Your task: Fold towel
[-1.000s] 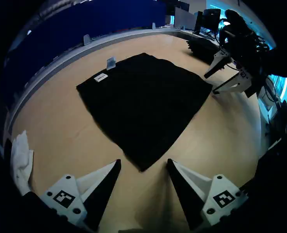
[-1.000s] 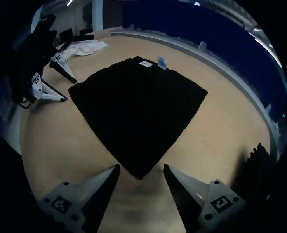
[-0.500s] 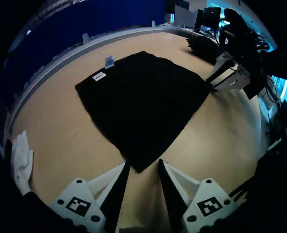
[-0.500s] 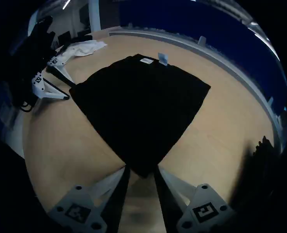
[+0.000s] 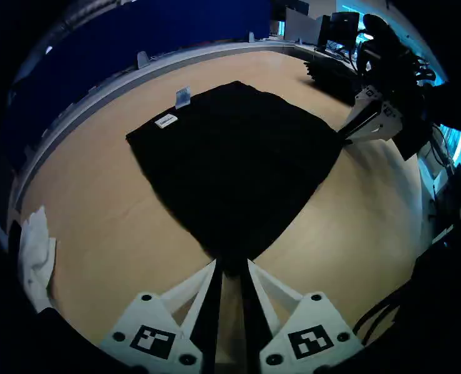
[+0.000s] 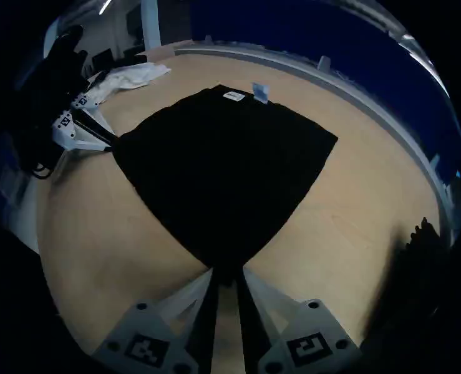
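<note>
A black towel [image 5: 236, 156] lies spread flat on a wooden table [image 5: 99, 206], with a white label [image 5: 166, 120] near its far corner. In the left gripper view my left gripper [image 5: 231, 265] is shut on the towel's nearest corner. Farther off at the right, my right gripper [image 5: 350, 133] pinches another corner. The right gripper view shows the towel [image 6: 224, 168] with my right gripper [image 6: 227, 274] shut on its near corner, and the left gripper [image 6: 107, 142] holding the corner at the left.
A white cloth [image 5: 37, 255] [image 6: 130, 76] lies crumpled at the table's edge. A blue partition [image 5: 136, 31] [image 6: 330, 37] runs behind the table. A dark stack [image 5: 330, 71] [image 6: 420, 249] sits at the other end. A small pale tag [image 5: 182, 96] stands beyond the towel.
Both grippers were open a second ago, just short of the towel's corners. Each has moved forward and closed its fingers on its corner. The towel still lies flat.
</note>
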### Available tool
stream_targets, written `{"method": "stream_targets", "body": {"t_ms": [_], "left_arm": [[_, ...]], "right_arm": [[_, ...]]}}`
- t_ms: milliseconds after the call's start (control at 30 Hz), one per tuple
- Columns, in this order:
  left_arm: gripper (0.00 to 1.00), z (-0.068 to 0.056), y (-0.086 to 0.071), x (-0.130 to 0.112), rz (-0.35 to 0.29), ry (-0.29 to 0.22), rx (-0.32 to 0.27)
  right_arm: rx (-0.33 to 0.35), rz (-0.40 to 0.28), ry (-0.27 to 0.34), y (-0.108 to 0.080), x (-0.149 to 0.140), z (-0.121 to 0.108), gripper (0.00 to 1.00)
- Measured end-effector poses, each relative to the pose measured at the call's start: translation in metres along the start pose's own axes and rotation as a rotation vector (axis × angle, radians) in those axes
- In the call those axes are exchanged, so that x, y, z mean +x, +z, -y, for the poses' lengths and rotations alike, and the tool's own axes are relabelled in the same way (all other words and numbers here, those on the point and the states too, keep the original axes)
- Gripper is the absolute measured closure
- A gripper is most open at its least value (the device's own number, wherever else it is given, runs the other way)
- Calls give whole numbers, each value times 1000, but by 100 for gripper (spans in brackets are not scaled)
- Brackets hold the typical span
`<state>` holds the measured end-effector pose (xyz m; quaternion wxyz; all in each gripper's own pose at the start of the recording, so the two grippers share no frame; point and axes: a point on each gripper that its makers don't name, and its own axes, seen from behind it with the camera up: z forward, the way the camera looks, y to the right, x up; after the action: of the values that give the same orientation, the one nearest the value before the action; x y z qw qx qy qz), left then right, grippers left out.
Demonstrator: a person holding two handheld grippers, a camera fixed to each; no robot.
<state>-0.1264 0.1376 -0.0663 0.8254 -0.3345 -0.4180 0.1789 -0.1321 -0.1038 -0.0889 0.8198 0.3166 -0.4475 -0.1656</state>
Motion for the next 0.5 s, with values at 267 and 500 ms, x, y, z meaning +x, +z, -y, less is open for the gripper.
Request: {"method": "stream_targets", "body": {"t_ms": [267,500], "left_arm": [[91,0,-1,1,-1,-20,3],[91,-2,-1,0,0,-24,-4]], "right_arm": [[-2,-6,8,-1,0,0,84],[0,-12,9,-1,3,-1,85]]}}
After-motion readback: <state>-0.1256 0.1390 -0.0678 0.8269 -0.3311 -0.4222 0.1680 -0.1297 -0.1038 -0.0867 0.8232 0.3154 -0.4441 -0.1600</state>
